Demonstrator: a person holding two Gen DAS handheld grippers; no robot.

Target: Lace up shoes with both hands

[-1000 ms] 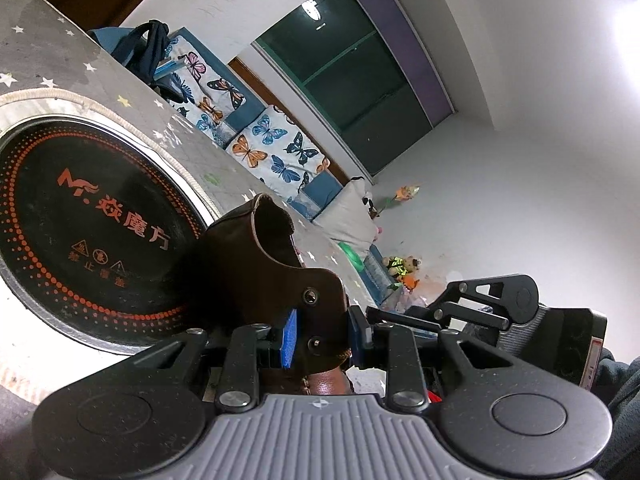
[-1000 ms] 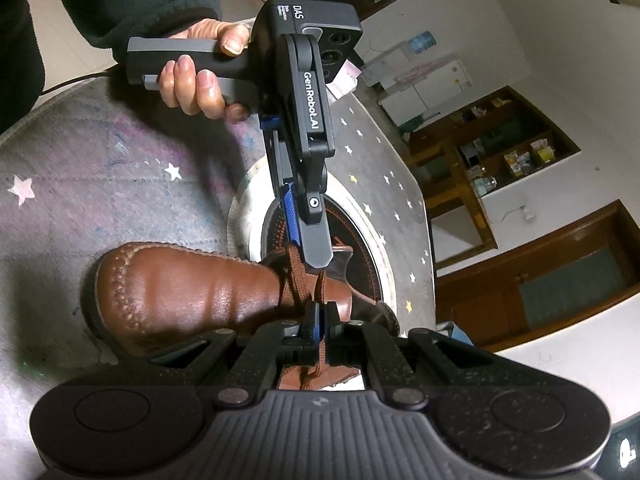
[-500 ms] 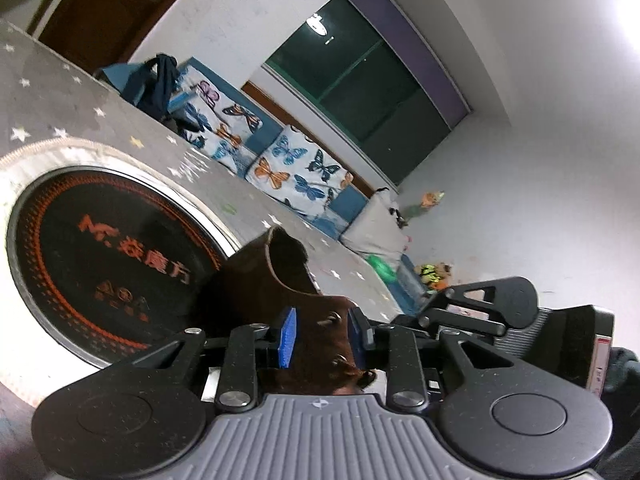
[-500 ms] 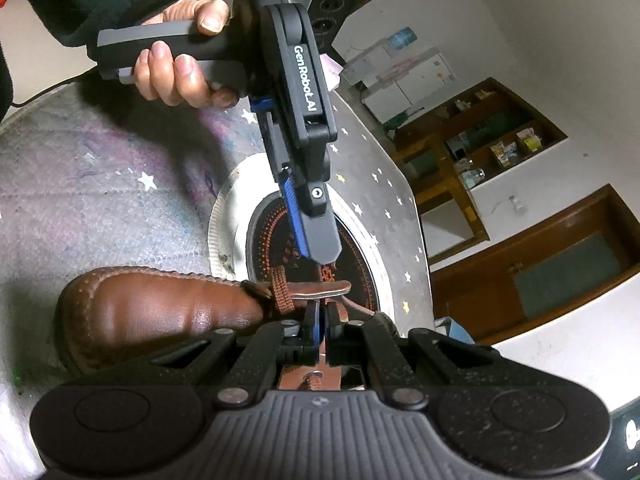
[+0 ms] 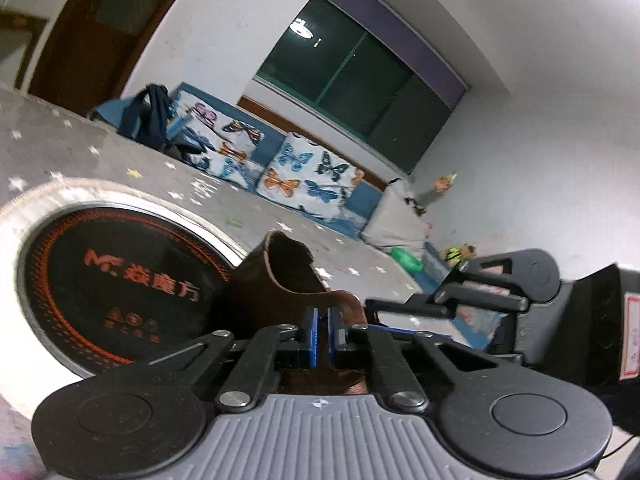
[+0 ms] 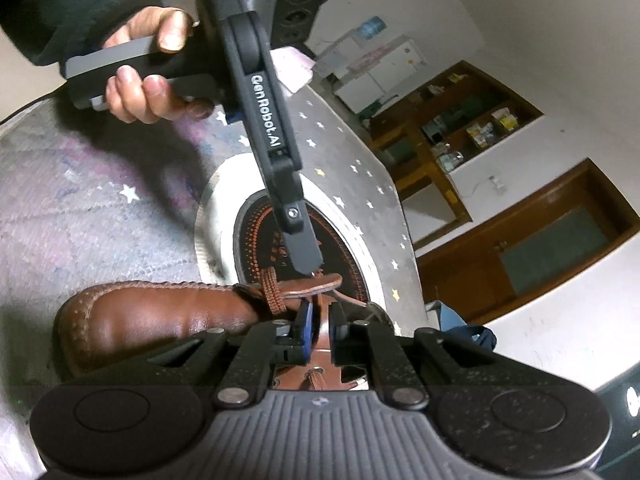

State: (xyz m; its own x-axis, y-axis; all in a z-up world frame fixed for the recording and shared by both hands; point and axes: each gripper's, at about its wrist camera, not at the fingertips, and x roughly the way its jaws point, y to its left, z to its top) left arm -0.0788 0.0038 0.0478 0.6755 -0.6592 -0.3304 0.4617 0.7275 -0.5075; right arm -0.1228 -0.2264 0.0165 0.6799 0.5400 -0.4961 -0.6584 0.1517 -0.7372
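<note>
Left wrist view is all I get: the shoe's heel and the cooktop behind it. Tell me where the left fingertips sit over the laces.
Observer: The left gripper, shut, has its tips just above a brown leather eyelet flap. I cannot tell whether it pinches anything.
Operator: Report the lace.
Observer: A brown woven lace loops over that flap at its toe end, on the brown leather shoe.
Operator: Now the right gripper.
Observer: The right gripper has just been opening its jaws. A second leather flap with an eyelet stands between them, with a gap showing beside it.
</note>
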